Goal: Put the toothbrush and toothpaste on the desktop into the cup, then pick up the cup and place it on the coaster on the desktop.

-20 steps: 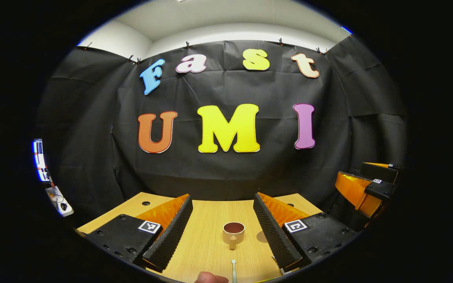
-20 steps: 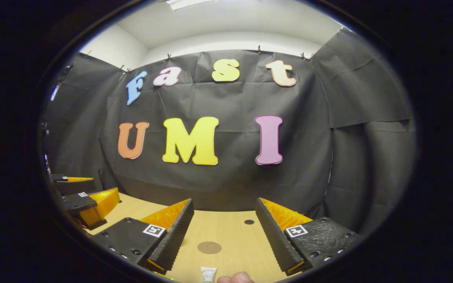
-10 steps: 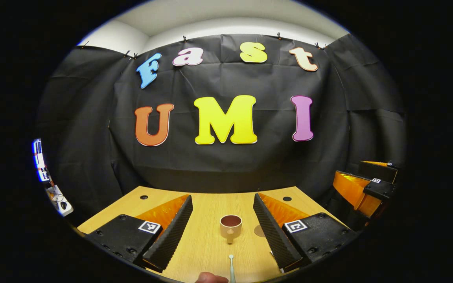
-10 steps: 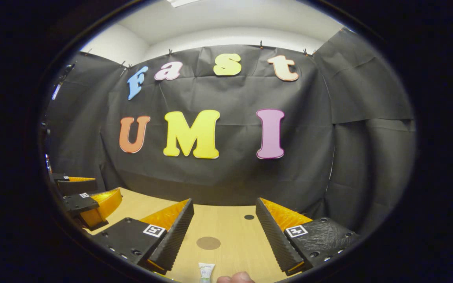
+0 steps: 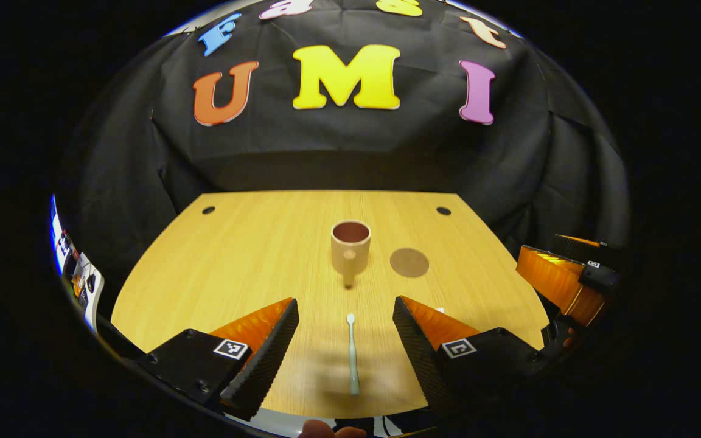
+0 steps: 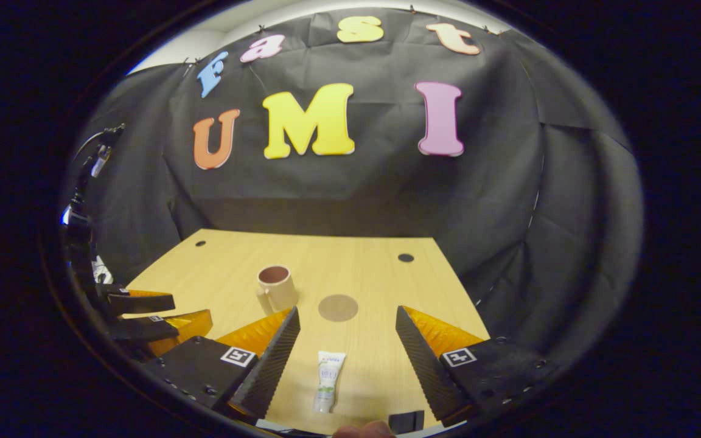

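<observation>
On wooden desk [image 5: 223, 255]: thin pale toothbrush [image 5: 352, 353] between spread jaws of left gripper [image 5: 345, 328], white toothpaste tube [image 6: 328, 388] between wide right gripper [image 6: 347, 340]. Best: lower straight, squeeze gently mid-handle.

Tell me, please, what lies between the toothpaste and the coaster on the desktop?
Nothing: in the right gripper view, only bare wood of the desktop separates the toothpaste from the coaster. The cup stands off to the side.
</observation>
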{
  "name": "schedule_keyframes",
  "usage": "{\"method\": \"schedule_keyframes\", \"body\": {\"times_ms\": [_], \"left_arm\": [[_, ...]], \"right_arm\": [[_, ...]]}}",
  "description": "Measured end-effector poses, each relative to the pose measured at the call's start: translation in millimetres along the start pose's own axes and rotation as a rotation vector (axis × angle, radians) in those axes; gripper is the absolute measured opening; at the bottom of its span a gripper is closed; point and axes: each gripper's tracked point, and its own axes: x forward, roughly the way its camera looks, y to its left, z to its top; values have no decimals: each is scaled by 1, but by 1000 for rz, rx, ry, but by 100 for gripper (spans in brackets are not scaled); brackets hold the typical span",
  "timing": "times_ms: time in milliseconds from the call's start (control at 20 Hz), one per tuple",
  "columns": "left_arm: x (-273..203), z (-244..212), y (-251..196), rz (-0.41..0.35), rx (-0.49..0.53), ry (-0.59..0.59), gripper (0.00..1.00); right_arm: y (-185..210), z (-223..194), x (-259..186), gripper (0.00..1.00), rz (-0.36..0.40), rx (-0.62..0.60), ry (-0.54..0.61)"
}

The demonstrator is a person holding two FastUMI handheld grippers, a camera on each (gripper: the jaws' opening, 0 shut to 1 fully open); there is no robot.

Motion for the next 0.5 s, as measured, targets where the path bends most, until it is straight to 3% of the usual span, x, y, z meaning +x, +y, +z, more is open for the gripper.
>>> {"method": "schedule_keyframes", "body": {"times_ms": [250,500], "left_arm": [[16,-52,-5,-46,-45,224,99],[17,-59,-3,-59,-66,315,99]], "right_arm": [[3,-53,18,95,16,-10,184],[5,-85,31,95,17,-40,267]]}}
